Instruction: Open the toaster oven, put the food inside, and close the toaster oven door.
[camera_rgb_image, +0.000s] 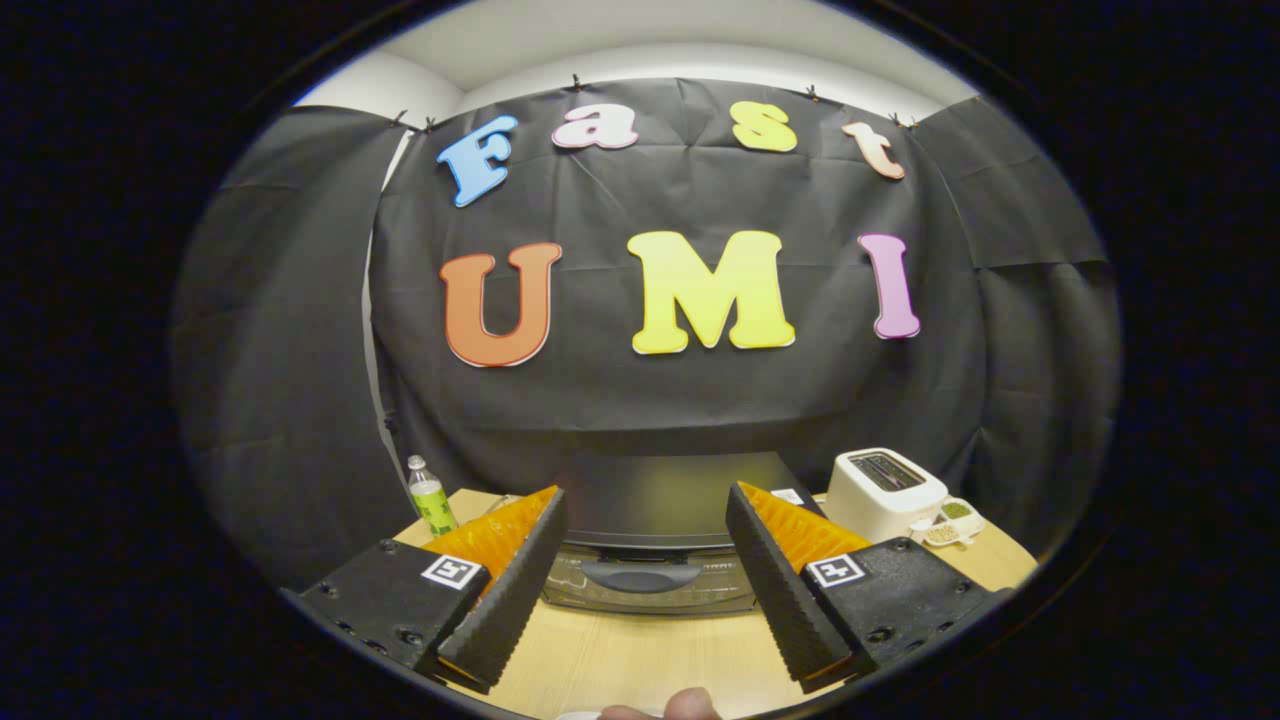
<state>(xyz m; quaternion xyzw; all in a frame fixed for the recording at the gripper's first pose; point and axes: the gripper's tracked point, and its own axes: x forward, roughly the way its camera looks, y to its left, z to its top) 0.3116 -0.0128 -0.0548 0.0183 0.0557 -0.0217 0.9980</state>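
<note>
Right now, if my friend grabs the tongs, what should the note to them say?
Tongs: open, holding nothing, above the wooden table.
Toaster oven: just ahead, between the fingers, door shut, door handle facing the tongs.
Beside it: white toaster, small dish, green bottle.
Done: nothing yet.
Left: pull the door open, find the food and put it in, close the door.

No readable text on the toaster oven (650, 545), bottle (431, 503) label too small to read, square coded marker tags on the claw (646, 540), fingers spread wide apart
</note>
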